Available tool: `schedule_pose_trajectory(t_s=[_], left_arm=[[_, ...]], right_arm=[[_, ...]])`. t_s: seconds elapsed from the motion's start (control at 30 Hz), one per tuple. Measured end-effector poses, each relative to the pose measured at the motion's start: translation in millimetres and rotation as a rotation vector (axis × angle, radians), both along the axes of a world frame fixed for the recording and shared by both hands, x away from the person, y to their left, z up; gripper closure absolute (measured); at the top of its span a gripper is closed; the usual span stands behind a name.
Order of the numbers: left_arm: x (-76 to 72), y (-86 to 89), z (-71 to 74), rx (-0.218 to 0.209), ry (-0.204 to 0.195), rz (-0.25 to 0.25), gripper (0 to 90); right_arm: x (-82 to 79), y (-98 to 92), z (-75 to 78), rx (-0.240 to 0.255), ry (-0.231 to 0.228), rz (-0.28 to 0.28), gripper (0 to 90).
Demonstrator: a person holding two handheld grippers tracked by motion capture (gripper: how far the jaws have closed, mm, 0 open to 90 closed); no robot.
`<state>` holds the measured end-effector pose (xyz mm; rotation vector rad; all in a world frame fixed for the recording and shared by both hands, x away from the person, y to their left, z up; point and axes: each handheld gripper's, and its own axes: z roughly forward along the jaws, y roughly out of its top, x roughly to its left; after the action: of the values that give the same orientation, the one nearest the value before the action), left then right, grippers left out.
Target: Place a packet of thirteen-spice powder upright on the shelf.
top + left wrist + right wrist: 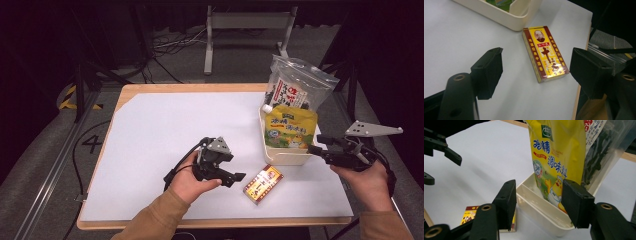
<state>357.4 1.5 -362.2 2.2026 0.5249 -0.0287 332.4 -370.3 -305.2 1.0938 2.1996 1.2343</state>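
While the red-and-yellow spice box lies flat on the white table sheet, just outside the cream bin, the left gripper points at it, jaws spread, nothing between them. Right gripper sits at the bin's right side, jaws apart, also empty. Yellow chicken-seasoning pouch and seaweed bag already stand in the bin. Judging by that, packing is mostly done; box pickup and placing remain.
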Motion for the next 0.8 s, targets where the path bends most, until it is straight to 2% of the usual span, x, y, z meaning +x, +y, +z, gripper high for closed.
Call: schedule_pose_trajectory(t_s=[0.1,0.23,0.3,0.37,0.47,0.8], left_arm=[[1.5,-4.9,-4.2,0.026,-0.008,-0.002,26.6],[4.8,-10.4,-9.9,0.04,0.015,0.004,26.5],[4.8,-12.5,-11.1,0.036,0.026,0.0,26.5],[4.4,-16.1,-12.3,0.04,0.033,-0.009,26.2],[4.4,-23.1,-14.6,0.041,0.038,-0.029,25.7],[2.6,-46.4,-24.7,0.058,0.035,-0.08,21.2]], right_arm=[[-3.2,1.8,-6.2,0.018,-0.001,0.001,44.7],[-9.4,5.2,-14.6,0.042,-0.025,0.003,43.0],[-10.0,5.4,-15.9,0.04,-0.032,0.005,42.6],[-9.0,6.8,-18.4,0.03,-0.019,0.005,40.7],[-10.8,6.6,-20.9,0.031,-0.031,-0.005,38.9],[-20.0,3.2,-28.6,0.02,-0.028,-0.029,36.4]])
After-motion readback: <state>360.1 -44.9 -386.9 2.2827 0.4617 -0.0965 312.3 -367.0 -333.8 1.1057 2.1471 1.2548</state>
